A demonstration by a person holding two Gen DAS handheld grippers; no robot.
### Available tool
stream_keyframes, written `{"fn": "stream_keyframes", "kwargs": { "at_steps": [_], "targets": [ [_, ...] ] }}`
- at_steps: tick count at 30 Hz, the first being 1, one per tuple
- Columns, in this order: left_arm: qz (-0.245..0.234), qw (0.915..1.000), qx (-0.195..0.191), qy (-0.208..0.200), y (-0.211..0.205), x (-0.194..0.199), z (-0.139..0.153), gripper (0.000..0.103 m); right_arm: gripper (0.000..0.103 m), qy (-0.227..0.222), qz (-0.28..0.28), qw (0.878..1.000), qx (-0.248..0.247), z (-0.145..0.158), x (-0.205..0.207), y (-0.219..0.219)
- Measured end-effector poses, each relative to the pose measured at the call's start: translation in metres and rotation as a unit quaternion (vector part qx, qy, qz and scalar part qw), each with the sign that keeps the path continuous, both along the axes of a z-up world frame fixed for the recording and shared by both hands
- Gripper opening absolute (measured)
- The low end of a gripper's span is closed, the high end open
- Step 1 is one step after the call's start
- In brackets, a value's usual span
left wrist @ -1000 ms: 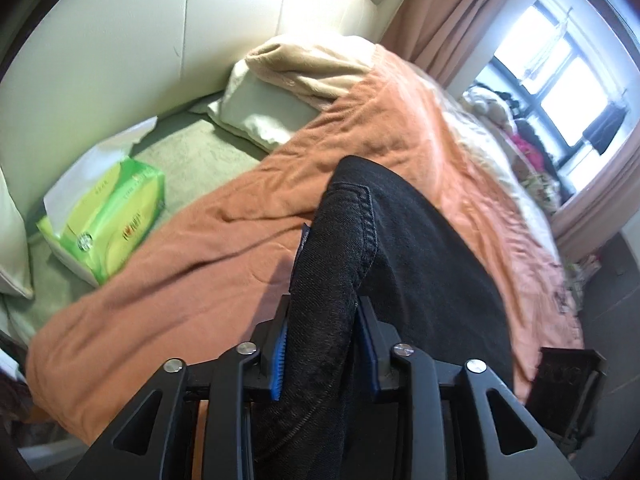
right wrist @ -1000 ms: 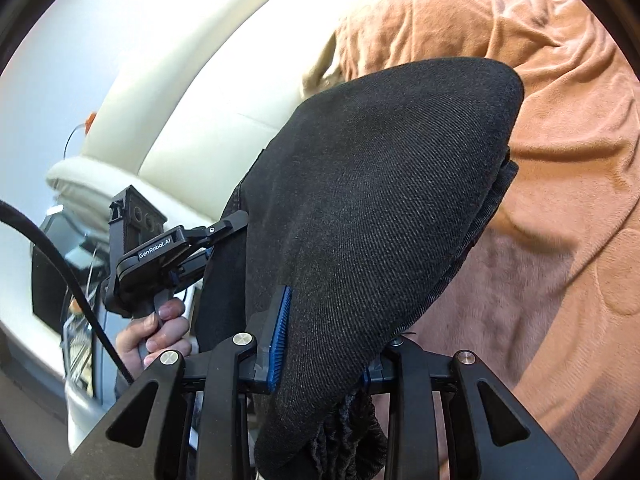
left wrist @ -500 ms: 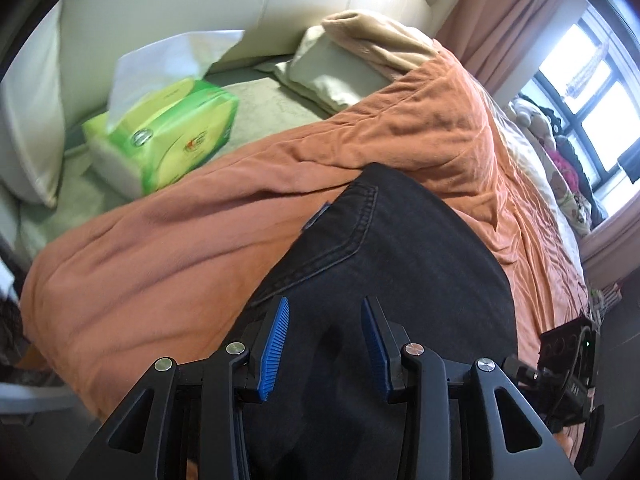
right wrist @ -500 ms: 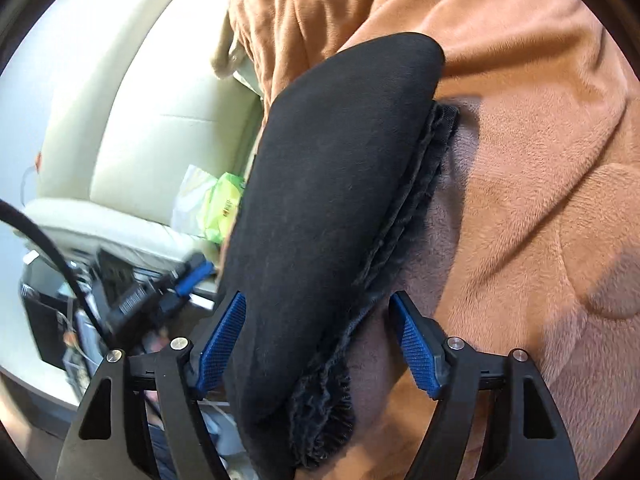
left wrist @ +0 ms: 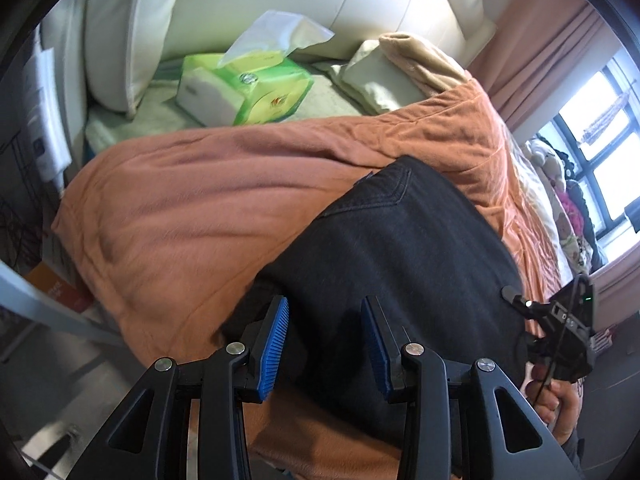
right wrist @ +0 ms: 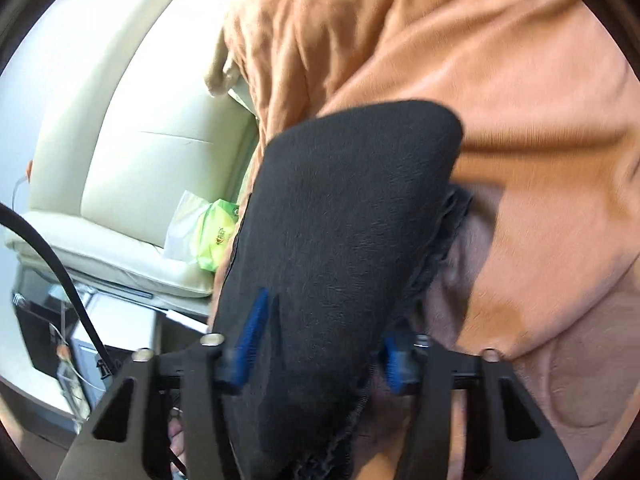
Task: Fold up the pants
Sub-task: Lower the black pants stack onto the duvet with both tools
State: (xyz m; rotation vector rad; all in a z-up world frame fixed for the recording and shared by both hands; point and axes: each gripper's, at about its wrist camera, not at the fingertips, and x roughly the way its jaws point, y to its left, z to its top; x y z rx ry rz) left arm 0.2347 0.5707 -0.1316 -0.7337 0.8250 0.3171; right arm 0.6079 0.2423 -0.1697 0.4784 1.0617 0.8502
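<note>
The left gripper [left wrist: 324,340], which pinched the folded black denim pants [left wrist: 400,264] a second ago, now stands half open above them on the orange fleece blanket [left wrist: 192,216], while the right gripper [right wrist: 320,352] is closing on their far end, so a fold seems done.

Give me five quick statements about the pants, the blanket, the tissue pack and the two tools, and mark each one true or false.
1. The pants are black. True.
2. The pants lie on a blue blanket. False: the blanket is orange.
3. The left tool clamps a fold of the pants. False: its pads stand apart with fabric beyond them, nothing pinched.
4. A green tissue pack sits near the headboard, beyond the blanket's edge. True.
5. The right tool has nothing between its pads. False: the pants' fabric runs between them as the jaws are closing.
</note>
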Motion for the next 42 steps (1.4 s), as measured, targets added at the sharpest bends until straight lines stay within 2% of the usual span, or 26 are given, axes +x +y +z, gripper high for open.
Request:
{"fn": "stream_keyframes", "kwargs": {
  "at_steps": [2,3,6,9,10,12,14,18,21,26,28,30,32,33,35,37,39,42],
  "targets": [
    [0.003,1.0000,-0.005,0.001,-0.002,-0.001,-0.005,0.040,0.027,-0.065,-0.012,0.997,-0.033,0.016,-0.011,-0.003],
    [0.007,1.0000,-0.006,0.003,-0.003,-0.002,-0.006,0.040,0.027,-0.076,-0.013,0.996,-0.046,0.018,-0.013,-0.003],
    [0.022,0.9997,-0.006,0.002,-0.006,-0.009,-0.006,0.040,0.027,-0.057,-0.017,0.996,-0.074,0.012,-0.016,-0.004],
    [0.031,0.9995,-0.011,-0.005,-0.007,-0.019,-0.005,0.040,0.030,-0.039,-0.026,0.997,-0.060,0.012,-0.026,-0.015],
    [0.035,0.9993,-0.013,-0.008,-0.006,-0.021,-0.005,0.041,0.033,-0.032,-0.020,0.998,-0.052,0.013,-0.030,-0.018],
    [0.044,0.9987,-0.022,-0.013,-0.004,-0.026,-0.008,0.053,0.044,-0.017,0.006,1.000,-0.026,0.014,-0.039,-0.022],
    [0.054,0.9981,-0.026,-0.013,-0.003,-0.029,-0.011,0.055,0.056,-0.009,0.020,1.000,-0.019,0.014,-0.044,-0.019],
    [0.058,0.9976,-0.037,-0.012,-0.006,-0.032,-0.019,0.057,0.057,0.024,0.066,0.998,0.000,0.002,-0.057,-0.008],
    [0.061,0.9966,-0.052,-0.016,-0.008,-0.032,-0.028,0.062,0.057,0.037,0.086,0.996,-0.004,-0.007,-0.060,0.000],
    [0.064,0.9939,-0.084,-0.034,-0.005,-0.032,-0.036,0.062,0.061,0.057,0.110,0.992,-0.017,-0.018,-0.063,0.016],
    [0.064,0.9938,-0.083,-0.037,-0.005,-0.029,-0.036,0.058,0.062,0.057,0.112,0.992,-0.021,-0.021,-0.062,0.020],
    [0.067,0.9937,-0.083,-0.035,-0.004,-0.026,-0.037,0.031,0.062,0.056,0.104,0.993,-0.020,-0.020,-0.060,0.021],
    [0.061,0.9918,-0.099,-0.053,-0.002,-0.025,-0.037,0.015,0.062,0.067,0.103,0.992,-0.015,-0.021,-0.061,0.022],
    [0.062,0.9925,-0.091,-0.053,-0.003,-0.025,-0.032,0.013,0.062,0.074,0.104,0.992,-0.010,-0.020,-0.061,0.022],
    [0.062,0.9939,-0.071,-0.056,-0.005,-0.024,-0.022,0.011,0.051,0.087,0.114,0.990,0.002,-0.021,-0.067,0.025],
    [0.065,0.9932,-0.068,-0.069,-0.003,-0.027,-0.012,0.011,0.045,0.090,0.119,0.989,0.011,-0.020,-0.069,0.023],
    [0.067,0.9928,-0.071,-0.070,0.000,-0.029,-0.010,0.010,0.044,0.097,0.119,0.988,0.006,-0.022,-0.068,0.023],
    [0.070,0.9939,-0.073,-0.043,0.000,-0.031,-0.019,0.011,0.043,0.098,0.118,0.988,-0.017,-0.027,-0.072,0.023]
  ]
}}
